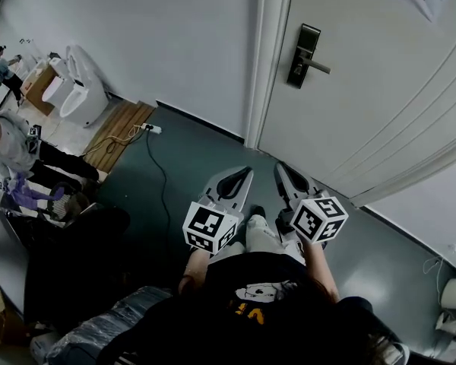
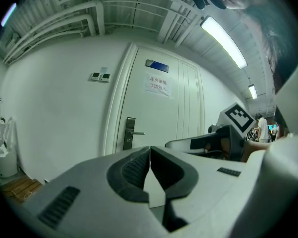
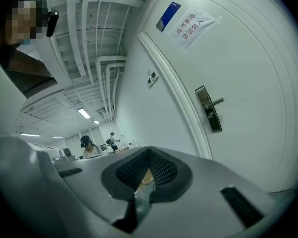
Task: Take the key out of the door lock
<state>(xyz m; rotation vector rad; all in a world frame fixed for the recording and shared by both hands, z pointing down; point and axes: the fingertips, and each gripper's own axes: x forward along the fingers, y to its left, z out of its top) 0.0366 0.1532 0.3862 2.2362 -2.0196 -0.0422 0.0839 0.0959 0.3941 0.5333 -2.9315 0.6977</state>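
Two tools, the left tool [image 1: 245,173] and the right tool [image 1: 281,169], are both closed and empty. One door [image 1: 380,105] carries one lock [image 1: 305,55] at one o'clock.

This looks like a test or research hall rather than a home. A white panelled door [image 1: 380,90] carries a printed paper notice [image 2: 158,85]. Bare white ceiling pipes [image 2: 64,14] run beside long tube lights [image 2: 223,41] above a dark grey-green floor [image 1: 197,158]. Loose white ceramic toilets [image 1: 80,90] stand near a wooden slatted pallet [image 1: 121,128], and other people [image 3: 86,145] are busy in the background.
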